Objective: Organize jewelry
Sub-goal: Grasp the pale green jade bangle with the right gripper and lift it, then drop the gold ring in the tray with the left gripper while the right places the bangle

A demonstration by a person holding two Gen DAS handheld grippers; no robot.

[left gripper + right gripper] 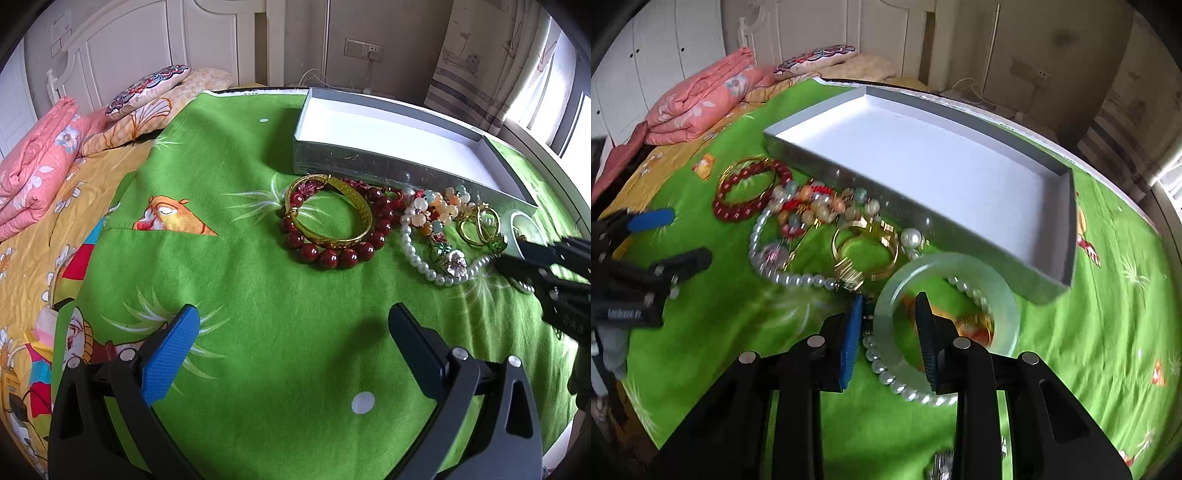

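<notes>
Jewelry lies in a heap on the green cloth in front of a shallow grey box (pixel 388 162) (pixel 820 158) with a white floor. A gold bangle (pixel 328 210) rests on a dark red bead bracelet (pixel 332 254) (pixel 746 199). Next to them lie a pearl strand (pixel 424 266) (pixel 790 277), mixed coloured beads (pixel 436 206) (pixel 812 210) and gold rings (pixel 480 225) (pixel 864 251). My right gripper (pixel 890 314) straddles the rim of a pale green jade bangle (pixel 945 295), its fingers partly closed; whether they pinch it is unclear. My left gripper (pixel 291 328) is open and empty, short of the red beads.
The green cloth (pixel 258 295) covers a round table beside a bed with a folded pink quilt (pixel 33 170) (pixel 701 107) and a patterned pillow (pixel 147 88). A wall socket with cables (pixel 369 51) is behind the box. Curtains and a window are at the right.
</notes>
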